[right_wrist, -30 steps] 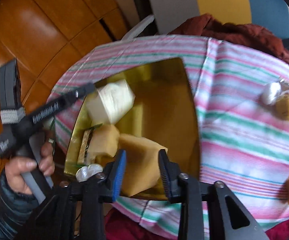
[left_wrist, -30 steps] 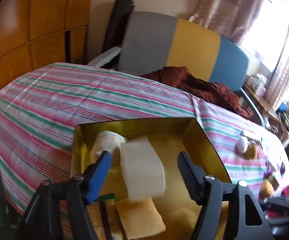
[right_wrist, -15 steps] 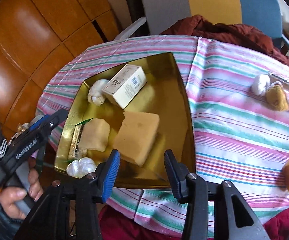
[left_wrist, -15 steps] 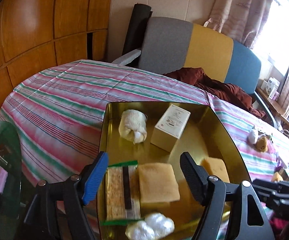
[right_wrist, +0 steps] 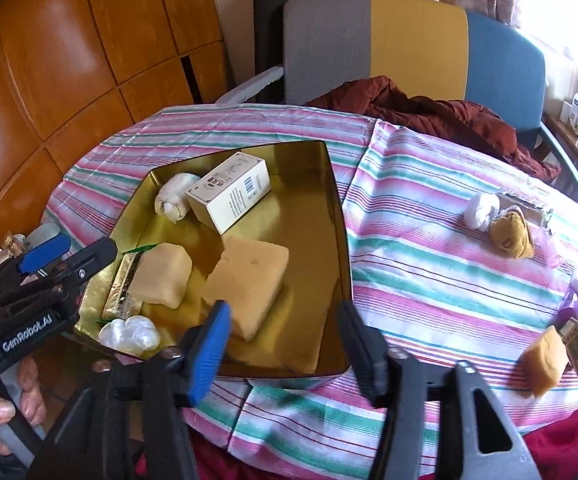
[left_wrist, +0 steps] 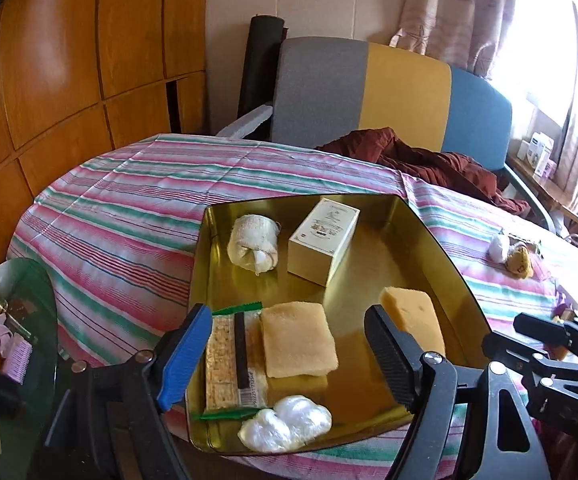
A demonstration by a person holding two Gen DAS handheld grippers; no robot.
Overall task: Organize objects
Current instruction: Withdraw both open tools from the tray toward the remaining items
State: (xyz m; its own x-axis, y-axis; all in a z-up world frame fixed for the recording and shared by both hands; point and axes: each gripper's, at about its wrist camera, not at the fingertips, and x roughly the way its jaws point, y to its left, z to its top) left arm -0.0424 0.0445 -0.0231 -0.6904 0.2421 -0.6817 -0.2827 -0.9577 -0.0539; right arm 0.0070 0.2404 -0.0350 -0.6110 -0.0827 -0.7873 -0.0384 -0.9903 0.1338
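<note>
Gold tray: sits on the striped tablecloth at the near edge of the table, with six things inside it.
White box: lies on its side toward the tray's far end, just beside a rolled white cloth.
Large sponge: tilted in the tray's middle (one edge looks propped up), free of both grippers.
Smaller sponge: lies flat beside a wrapped cracker packet along the tray's left wall.
Crumpled clear wrap: rests in the tray's near corner.
Left gripper: its jaws stand wide and are opening; they hover over the tray's near end, clamping nothing.
Right gripper: its jaws are spreading apart, with the large sponge's near edge seen between them but untouched.
Hand: grasps the left gripper's handle at the lower left of the right wrist view.
Still on the cloth: another sponge and a brown plush toy, well apart from the tray.
</note>
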